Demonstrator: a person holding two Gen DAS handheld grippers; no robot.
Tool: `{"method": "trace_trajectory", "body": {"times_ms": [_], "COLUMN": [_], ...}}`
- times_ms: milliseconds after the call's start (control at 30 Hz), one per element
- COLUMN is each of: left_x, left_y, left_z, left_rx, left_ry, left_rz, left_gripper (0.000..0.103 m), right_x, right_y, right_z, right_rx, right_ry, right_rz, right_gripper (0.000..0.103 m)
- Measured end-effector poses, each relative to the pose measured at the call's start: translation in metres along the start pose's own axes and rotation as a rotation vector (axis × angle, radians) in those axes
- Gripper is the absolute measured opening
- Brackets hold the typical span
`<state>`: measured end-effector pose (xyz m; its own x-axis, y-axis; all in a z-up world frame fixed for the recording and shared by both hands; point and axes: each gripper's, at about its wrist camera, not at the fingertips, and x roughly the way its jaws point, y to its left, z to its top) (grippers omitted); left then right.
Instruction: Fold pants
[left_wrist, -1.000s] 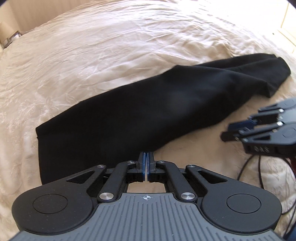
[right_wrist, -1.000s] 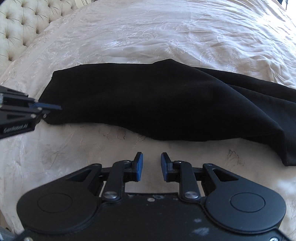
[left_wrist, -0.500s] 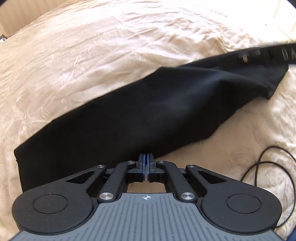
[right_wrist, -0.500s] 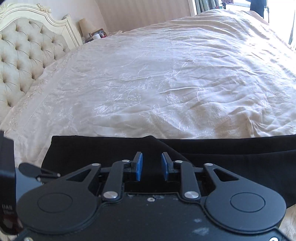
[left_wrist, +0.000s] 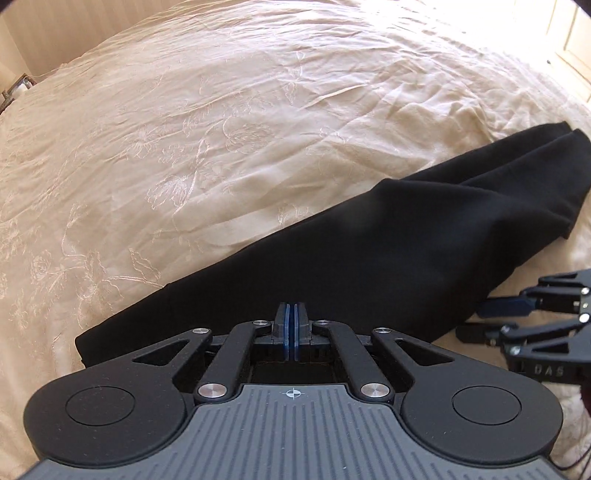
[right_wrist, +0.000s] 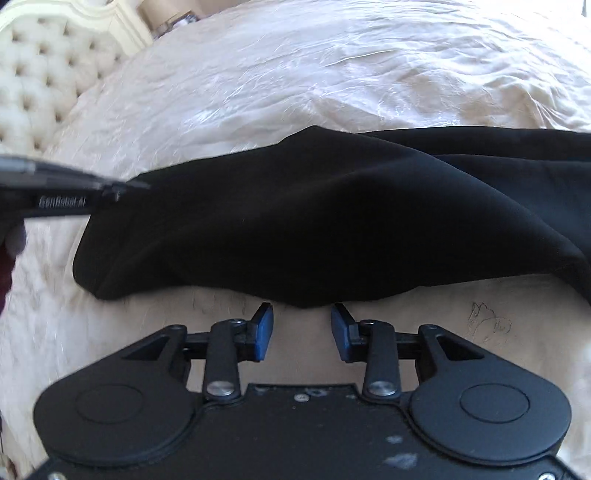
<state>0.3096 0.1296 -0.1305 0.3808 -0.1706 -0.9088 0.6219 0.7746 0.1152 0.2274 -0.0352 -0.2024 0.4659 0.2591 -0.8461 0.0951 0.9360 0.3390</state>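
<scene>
**Pants folded lengthwise, cross fold not yet made**

The black pants (left_wrist: 388, 258) lie as one long dark band across the cream bedspread (left_wrist: 184, 147), near its front edge. The two legs appear to be stacked one on the other, so I judge the lengthwise fold done. What is left, by my reading, is to bring one end over toward the other and smooth the result; no such cross fold shows yet, and the far end still shows loose layers.

The left gripper (left_wrist: 294, 325) has its blue pads pressed together over the near edge of the pants. Whether a pinch of cloth sits between them cannot be told, since the pads hide that spot. The right gripper (right_wrist: 302, 325) stands with its jaws apart just short of the near edge of the pants (right_wrist: 314, 221), with only bedspread (right_wrist: 332, 74) between them and no cloth.

Compared with a second ago, the left view has slid along the band, so its square end now sits closer to the gripper. The right gripper swung up toward the headboard (right_wrist: 48, 74) half a second ago and has come back down to the pants' edge. Its jaws have just been opening, with nothing held.
</scene>
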Motion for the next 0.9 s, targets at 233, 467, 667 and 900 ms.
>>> {"method": "trace_trajectory", "body": {"times_ms": [233, 467, 667, 900], "left_x": [0.051, 0.057, 0.059, 0.056], "left_y": [0.023, 0.033, 0.031, 0.037], "left_z": [-0.011, -0.009, -0.009, -0.001], "left_rx": [-0.098, -0.098, -0.093, -0.07], "left_ry": [0.128, 0.142, 0.149, 0.163], "left_rz": [0.046, 0.032, 0.027, -0.01], "left_gripper": [0.002, 0.002, 0.002, 0.002], "right_x": [0.006, -0.054, -0.046, -0.033], "right_y": [-0.01, 0.015, 0.015, 0.029], "right_z": [0.011, 0.038, 0.021, -0.003], "right_rx": [0.099, 0.007, -0.086, -0.237], "right_ry": [-0.047, -0.11, 0.002, 0.009], "right_rz": [0.081, 0.202, 0.066, 0.01], "right_gripper": [0.025, 0.003, 0.014, 0.036]}}
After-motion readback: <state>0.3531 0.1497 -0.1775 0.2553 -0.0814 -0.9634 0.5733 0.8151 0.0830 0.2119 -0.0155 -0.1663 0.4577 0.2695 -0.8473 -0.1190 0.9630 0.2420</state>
